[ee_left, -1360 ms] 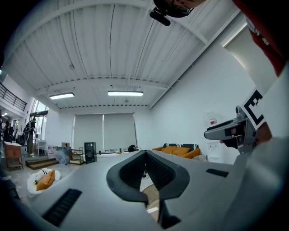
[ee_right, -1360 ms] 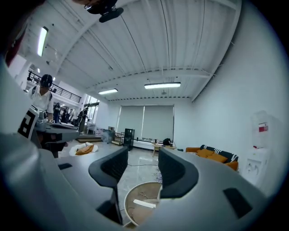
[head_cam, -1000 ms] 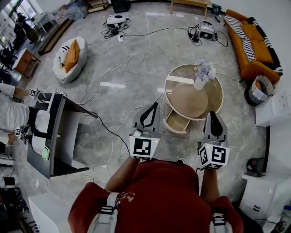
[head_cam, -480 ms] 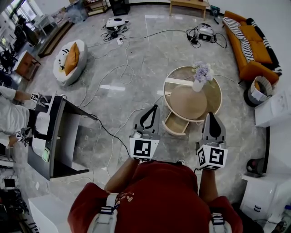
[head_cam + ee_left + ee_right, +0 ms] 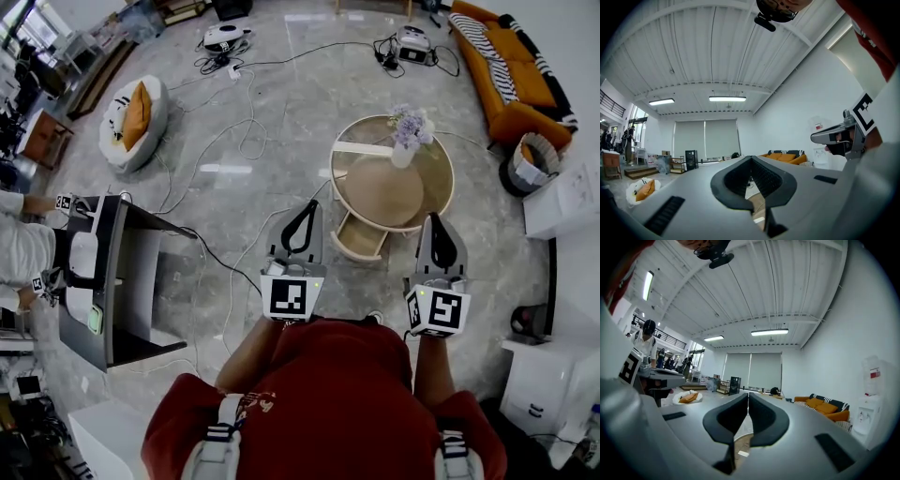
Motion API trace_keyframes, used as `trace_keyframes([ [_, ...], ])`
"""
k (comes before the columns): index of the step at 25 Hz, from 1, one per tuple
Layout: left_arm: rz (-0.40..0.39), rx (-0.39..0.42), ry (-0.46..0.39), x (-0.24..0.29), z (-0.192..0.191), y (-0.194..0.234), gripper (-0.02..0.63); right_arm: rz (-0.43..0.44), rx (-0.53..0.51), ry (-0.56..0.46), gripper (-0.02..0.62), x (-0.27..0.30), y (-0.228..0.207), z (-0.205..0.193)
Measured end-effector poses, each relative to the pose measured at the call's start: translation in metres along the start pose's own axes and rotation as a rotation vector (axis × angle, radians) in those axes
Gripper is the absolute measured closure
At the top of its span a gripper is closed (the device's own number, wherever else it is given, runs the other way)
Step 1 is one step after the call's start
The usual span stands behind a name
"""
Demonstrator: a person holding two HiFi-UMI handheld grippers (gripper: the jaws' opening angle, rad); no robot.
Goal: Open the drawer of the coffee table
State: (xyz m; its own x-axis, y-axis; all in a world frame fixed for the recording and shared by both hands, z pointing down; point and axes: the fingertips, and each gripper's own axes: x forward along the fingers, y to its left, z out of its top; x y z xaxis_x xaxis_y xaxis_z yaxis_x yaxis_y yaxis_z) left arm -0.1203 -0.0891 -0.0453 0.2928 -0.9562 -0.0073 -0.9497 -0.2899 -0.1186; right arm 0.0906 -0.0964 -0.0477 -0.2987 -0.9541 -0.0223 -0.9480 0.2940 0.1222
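The round wooden coffee table (image 5: 441, 192) stands on the marble floor, with a vase of pale flowers (image 5: 407, 141) on its top. Its drawer (image 5: 361, 241) is pulled out from under the near rim, towards me, and looks empty. My left gripper (image 5: 313, 204) hangs shut just left of the drawer, touching nothing. My right gripper (image 5: 435, 218) is shut near the table's near right rim and holds nothing. In the left gripper view the left gripper (image 5: 751, 157) has its tips together, pointing level across the room. The right gripper (image 5: 747, 394) shows the same in its own view.
Cables (image 5: 246, 141) trail over the floor left of the table. A white beanbag with an orange cushion (image 5: 136, 114) lies far left, an orange sofa (image 5: 511, 56) far right. A black desk (image 5: 117, 281) with a seated person is at left, a white cabinet (image 5: 562, 202) at right.
The right gripper's marker cube has rolled a little and now sits squarer. Both hands stay where they were, and the drawer stays pulled out.
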Motion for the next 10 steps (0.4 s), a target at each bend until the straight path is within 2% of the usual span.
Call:
trace_keyframes([
  [10, -0.001, -0.017, 0.016, -0.0011, -0.0058, 0.0021, 0.592, 0.001, 0.001, 0.017, 0.572, 0.0045, -0.0001, -0.0043],
])
